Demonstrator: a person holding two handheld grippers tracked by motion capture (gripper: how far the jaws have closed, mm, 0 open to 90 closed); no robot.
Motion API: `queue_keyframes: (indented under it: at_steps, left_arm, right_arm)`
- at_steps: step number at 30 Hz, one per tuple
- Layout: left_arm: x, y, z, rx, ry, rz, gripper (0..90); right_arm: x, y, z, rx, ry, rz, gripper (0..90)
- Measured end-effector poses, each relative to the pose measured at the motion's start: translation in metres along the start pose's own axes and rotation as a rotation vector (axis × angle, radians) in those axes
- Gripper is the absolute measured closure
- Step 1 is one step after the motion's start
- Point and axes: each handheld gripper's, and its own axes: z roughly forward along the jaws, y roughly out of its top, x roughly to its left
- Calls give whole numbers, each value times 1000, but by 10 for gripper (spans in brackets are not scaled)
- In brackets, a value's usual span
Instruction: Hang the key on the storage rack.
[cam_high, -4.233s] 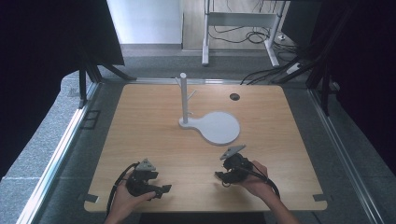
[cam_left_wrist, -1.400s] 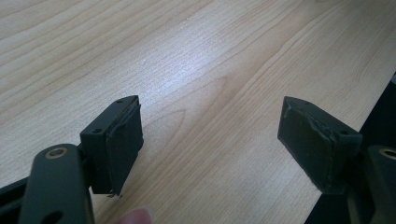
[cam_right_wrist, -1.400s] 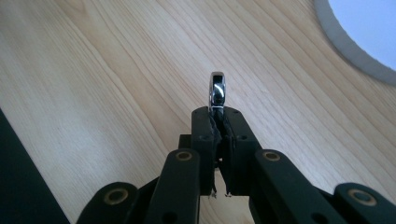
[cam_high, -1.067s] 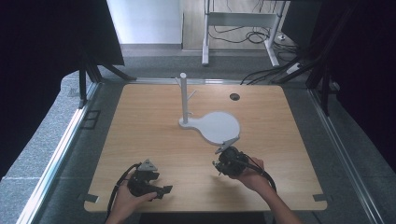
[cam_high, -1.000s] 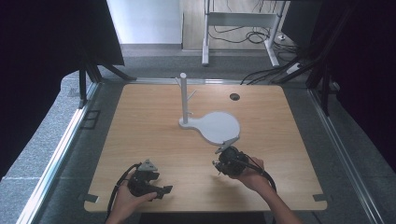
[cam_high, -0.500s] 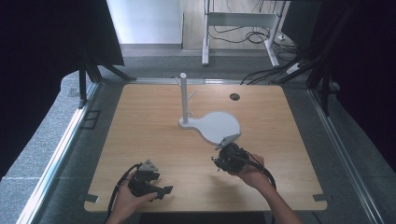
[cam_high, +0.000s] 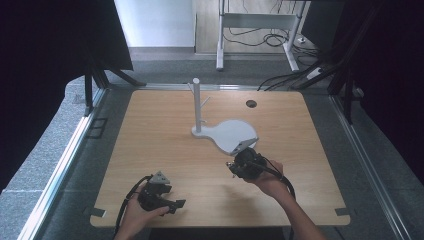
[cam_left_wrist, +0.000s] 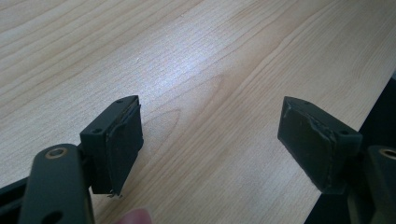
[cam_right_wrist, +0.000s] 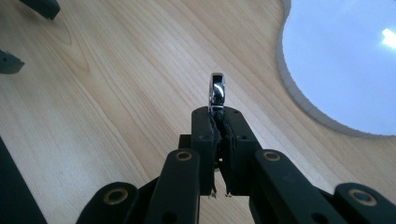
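Worktop (cam_high: 165, 135): pale wood, square, bare apart from one fixture and the two hand tools.

Stand (cam_high: 225, 132): white, sits near the middle of the worktop. It has a flat round base plate and an upright post (cam_high: 196, 102) with short side pegs at the plate's left end. Judged to be a hanger, the pegs being the likely place for a small looped item.

Left tongs (cam_high: 177, 204): held low by the left hand (cam_high: 135, 215), well apart from the stand, toward the near edge of the worktop. In the left gripper view the pads (cam_left_wrist: 123, 147) stand wide apart with only bare wood between them. Nothing held; it looks parked out of the way so the other hand can work.

Right tongs (cam_right_wrist: 217, 119): held by the right hand (cam_high: 270, 182) just beside the near rim of the stand's plate. The jaws are pressed together on a small shiny metal ring (cam_right_wrist: 217, 91), seen edge-on, its upper part poking out past the tips. The pinch on the lower edge leaves the opening free, which would suit slipping it over a peg. I cannot tell whether it is a ring or a flatter clip.

Judgement: carry step in hand; ring not yet at the post.
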Motion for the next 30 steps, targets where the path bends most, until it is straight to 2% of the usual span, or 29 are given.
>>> queue_keyframes:
  at_steps: [19,30]
  left_arm:
    - [2,0,-2,-9,0,-5,226]
    - [2,0,-2,-9,2,-4,226]
  right_arm:
    - [-3,18,-11,-14,-33,-19,845]
    - [-6,25,-11,-31,-30,-18,845]
